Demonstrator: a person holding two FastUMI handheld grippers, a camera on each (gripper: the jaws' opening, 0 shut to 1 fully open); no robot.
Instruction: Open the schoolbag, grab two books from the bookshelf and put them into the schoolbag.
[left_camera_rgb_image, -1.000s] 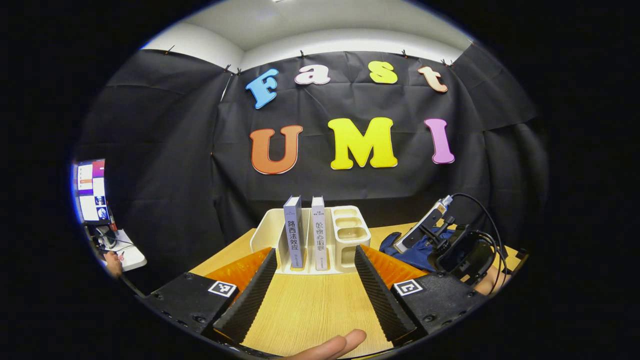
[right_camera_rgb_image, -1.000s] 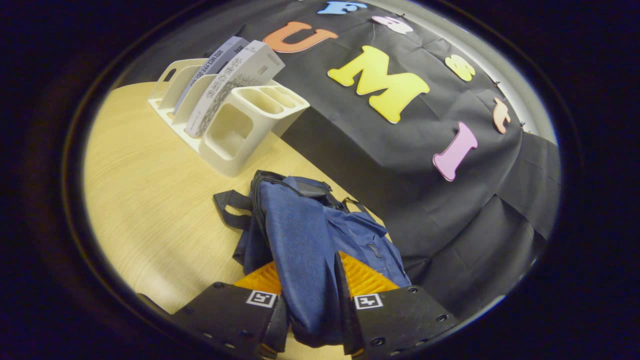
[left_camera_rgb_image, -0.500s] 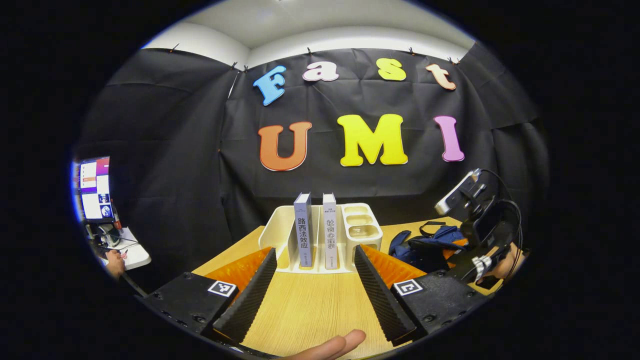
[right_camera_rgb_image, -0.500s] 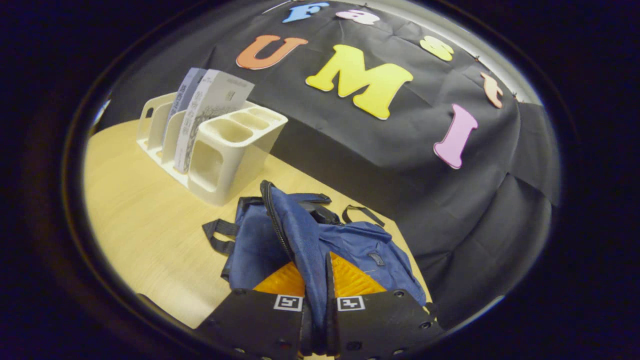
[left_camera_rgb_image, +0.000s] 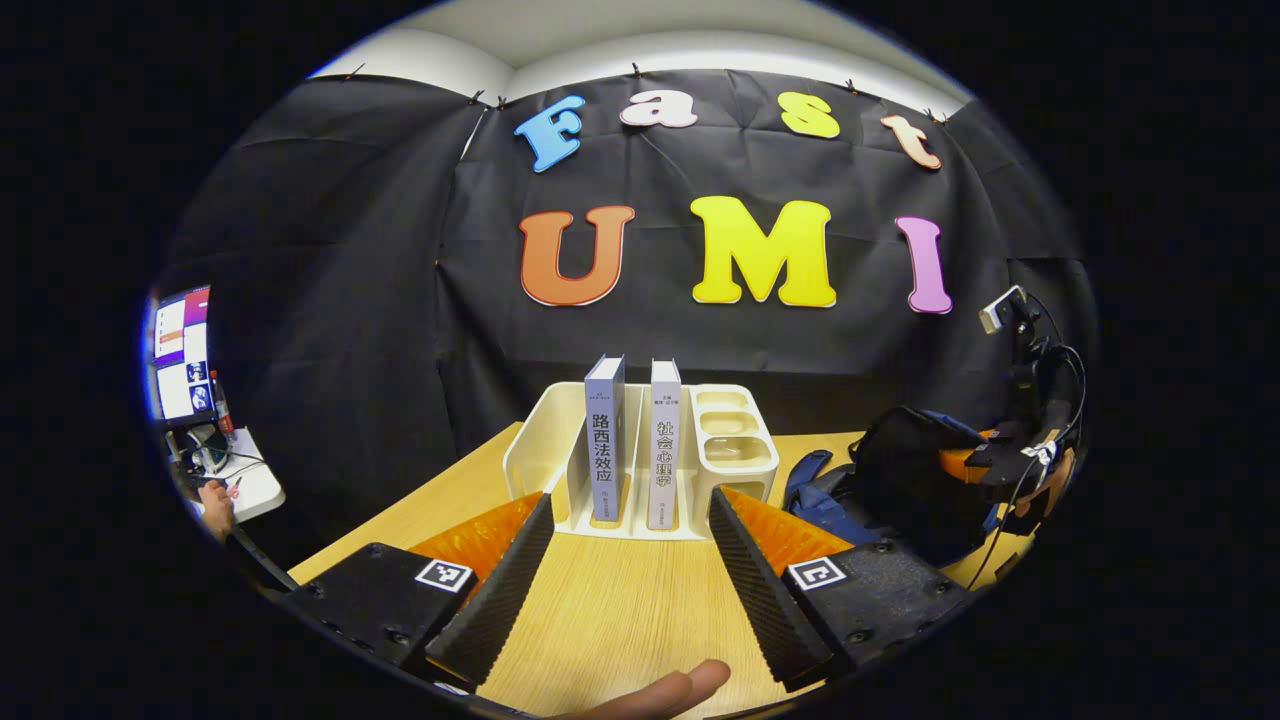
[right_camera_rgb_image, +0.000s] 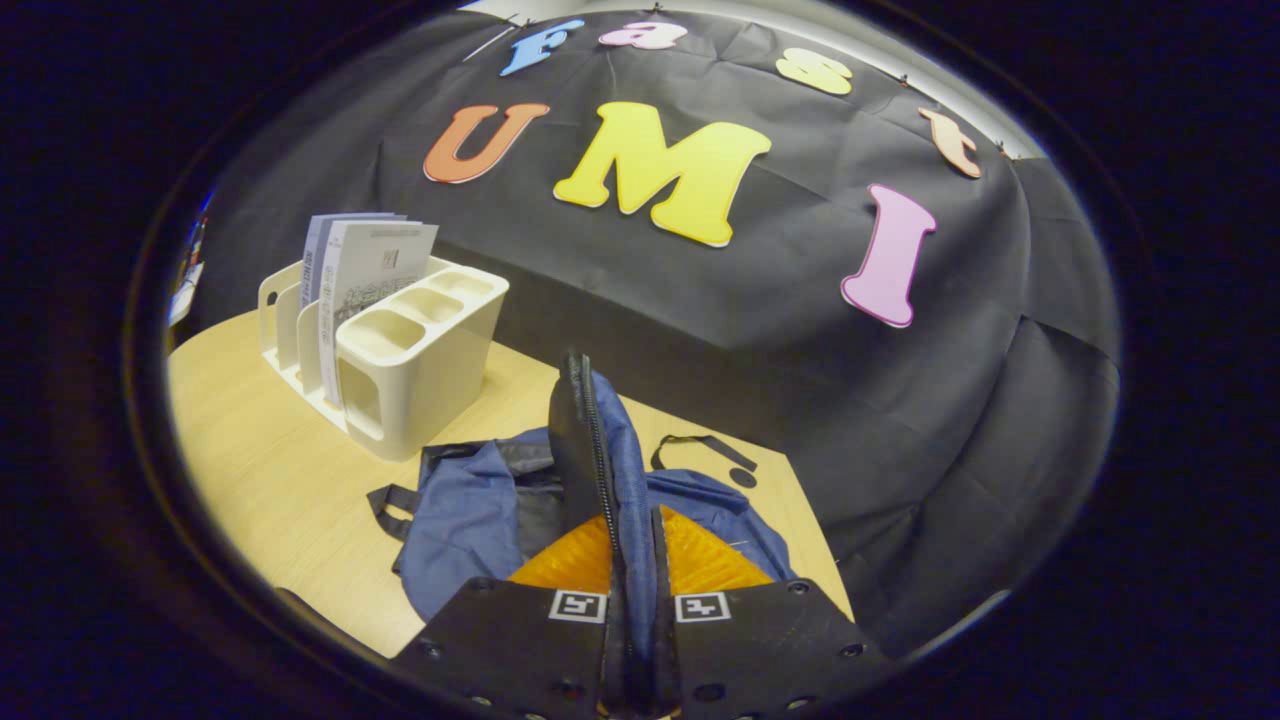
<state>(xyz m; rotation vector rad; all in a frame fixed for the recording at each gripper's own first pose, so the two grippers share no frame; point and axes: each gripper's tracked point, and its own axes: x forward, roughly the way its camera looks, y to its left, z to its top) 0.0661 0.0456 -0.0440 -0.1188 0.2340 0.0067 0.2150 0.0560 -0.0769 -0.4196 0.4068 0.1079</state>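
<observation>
The right gripper is pinching the zippered front flap of the blue schoolbag, holding it upright above the wooden table. The left gripper is hovering with fingers spread wide, facing the white bookshelf, where two books are standing upright, just left of the schoolbag.
</observation>
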